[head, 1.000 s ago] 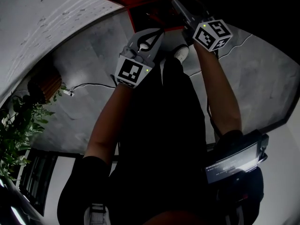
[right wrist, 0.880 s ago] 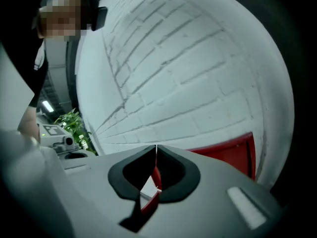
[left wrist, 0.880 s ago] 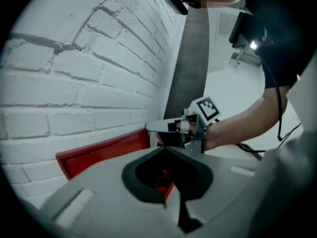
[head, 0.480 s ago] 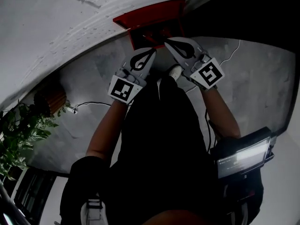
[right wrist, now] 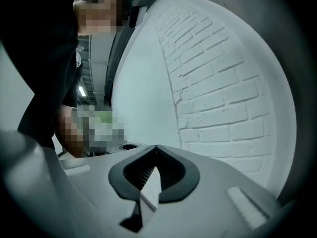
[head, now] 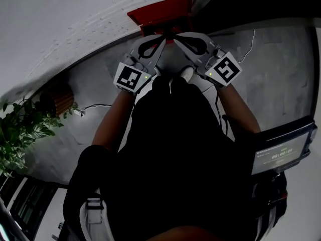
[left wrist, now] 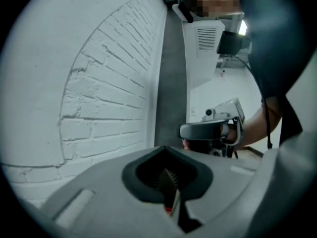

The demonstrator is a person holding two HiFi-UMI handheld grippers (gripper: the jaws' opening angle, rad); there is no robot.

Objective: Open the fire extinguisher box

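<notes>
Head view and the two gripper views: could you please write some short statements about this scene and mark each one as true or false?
1. The red box sits against a white brick wall. True.
2. The right gripper has its jaws wide apart. False: its jaws are together, with nothing between them.
3. The left gripper has its jaws together. True.
4. A plant stands at the right edge of the head view. False: the plant is at the left edge.
5. The tips of the two grippers are close to each other, just below the red box in the head view. True.
</notes>
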